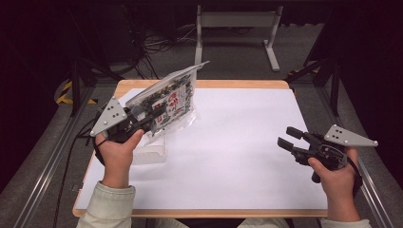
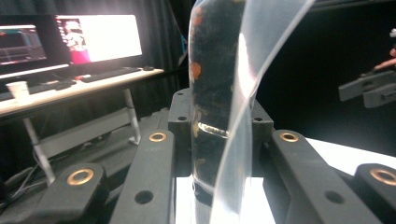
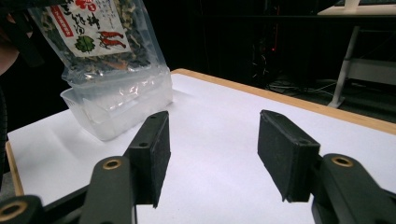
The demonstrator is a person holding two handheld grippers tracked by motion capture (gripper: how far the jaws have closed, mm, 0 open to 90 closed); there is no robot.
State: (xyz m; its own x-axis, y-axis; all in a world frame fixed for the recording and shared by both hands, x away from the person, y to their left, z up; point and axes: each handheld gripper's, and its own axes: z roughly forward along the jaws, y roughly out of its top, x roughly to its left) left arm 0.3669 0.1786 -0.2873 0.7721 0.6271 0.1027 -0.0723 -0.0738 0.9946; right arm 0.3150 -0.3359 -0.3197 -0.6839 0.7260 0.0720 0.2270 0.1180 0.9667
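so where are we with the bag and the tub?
Done: the left gripper has the bag clamped and lifted. In hand: bag held tilted above the clear tub, its lower end at the rim. Left: lowering it in and releasing. The right gripper is open, apart over the table.

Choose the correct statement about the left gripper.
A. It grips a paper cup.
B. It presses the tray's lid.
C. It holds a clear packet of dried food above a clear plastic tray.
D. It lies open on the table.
C: the left gripper is shut on the packet, lifted over the tray.
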